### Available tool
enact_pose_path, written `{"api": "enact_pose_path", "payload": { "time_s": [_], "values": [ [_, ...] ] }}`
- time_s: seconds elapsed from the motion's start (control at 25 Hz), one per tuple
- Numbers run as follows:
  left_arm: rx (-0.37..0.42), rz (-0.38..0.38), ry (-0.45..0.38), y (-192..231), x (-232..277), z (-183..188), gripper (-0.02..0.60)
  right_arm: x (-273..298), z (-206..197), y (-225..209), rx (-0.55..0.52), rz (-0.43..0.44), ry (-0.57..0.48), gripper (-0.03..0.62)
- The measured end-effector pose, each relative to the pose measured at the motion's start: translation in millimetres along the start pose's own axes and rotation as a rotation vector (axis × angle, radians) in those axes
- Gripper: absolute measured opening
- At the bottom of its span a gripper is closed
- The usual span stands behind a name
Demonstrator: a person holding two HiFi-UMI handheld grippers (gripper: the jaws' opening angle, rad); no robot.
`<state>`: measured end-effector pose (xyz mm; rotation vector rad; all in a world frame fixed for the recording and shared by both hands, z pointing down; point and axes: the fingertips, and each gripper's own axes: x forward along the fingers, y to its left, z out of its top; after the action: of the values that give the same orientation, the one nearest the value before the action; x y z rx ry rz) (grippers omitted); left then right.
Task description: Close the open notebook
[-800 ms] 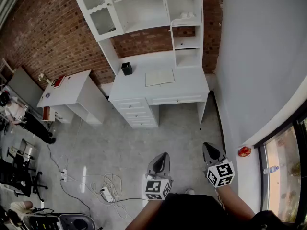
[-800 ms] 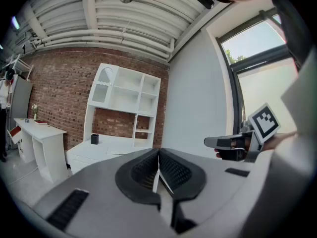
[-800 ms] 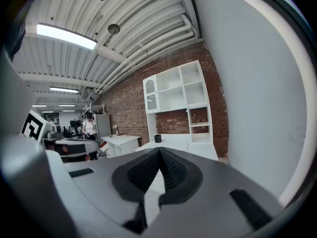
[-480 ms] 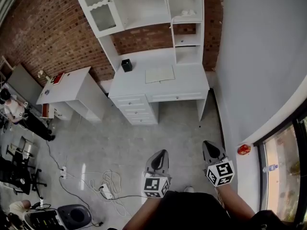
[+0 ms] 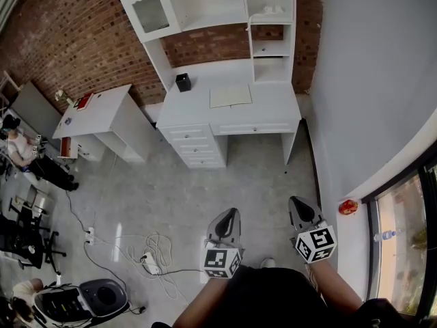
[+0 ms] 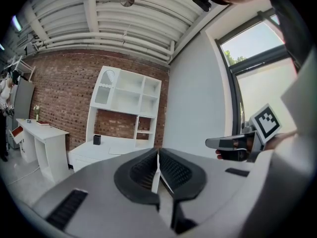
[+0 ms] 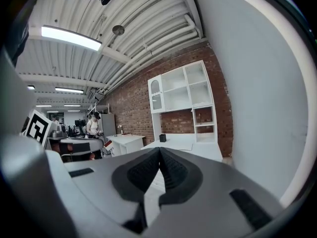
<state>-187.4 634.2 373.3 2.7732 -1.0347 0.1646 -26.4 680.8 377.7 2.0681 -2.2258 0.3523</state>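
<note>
The open notebook (image 5: 230,96) lies flat on a white desk (image 5: 273,108) against the brick wall, far ahead across the grey floor. A black cup (image 5: 183,82) stands on the desk to the notebook's left. My left gripper (image 5: 229,219) and right gripper (image 5: 300,210) are held side by side low in the head view, both shut and empty, pointing toward the desk. In the left gripper view the left gripper (image 6: 158,155) has its jaws together, with the notebook (image 6: 120,150) small beyond them. The right gripper (image 7: 159,150) also shows closed jaws, and the notebook (image 7: 179,147) is far off.
A white shelf unit (image 5: 205,5) rises over the desk. A second white desk (image 5: 95,115) stands to the left. Cables and a power strip (image 5: 147,260) lie on the floor by a grey round machine (image 5: 95,298). A white wall (image 5: 369,80) and a window (image 5: 403,231) run along the right.
In the head view the desk and notebook have slid up and a little right, and more floor with the grey machine shows at the lower left. Both grippers keep their place, still shut.
</note>
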Motion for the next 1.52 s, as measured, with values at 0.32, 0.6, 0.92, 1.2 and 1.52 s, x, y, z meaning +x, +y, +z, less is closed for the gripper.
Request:
{"api": "enact_pose_path", "payload": {
  "time_s": [0.32,0.6,0.92,1.2,1.52],
  "values": [
    [-0.015,-0.032,0.002,-4,-9,0,0.032,-14,4,-2,0.005,-0.025,-0.022,0.122],
    [-0.009,-0.005,0.021,-3,-13,-14,0.251,-26,-12,-23,0.026,-0.089,-0.004,0.278],
    [0.005,0.055,0.029,-3,-12,-26,0.258,-29,-32,-32,0.052,-0.046,0.004,0.293],
    [-0.048,-0.033,0.102,-5,6,-46,0.258,-2,-43,-37,0.064,-0.036,0.018,0.295],
    [-0.056,-0.043,0.079,44,75,-46,0.258,66,-50,-46,0.054,-0.034,0.072,0.294]
  ]
}}
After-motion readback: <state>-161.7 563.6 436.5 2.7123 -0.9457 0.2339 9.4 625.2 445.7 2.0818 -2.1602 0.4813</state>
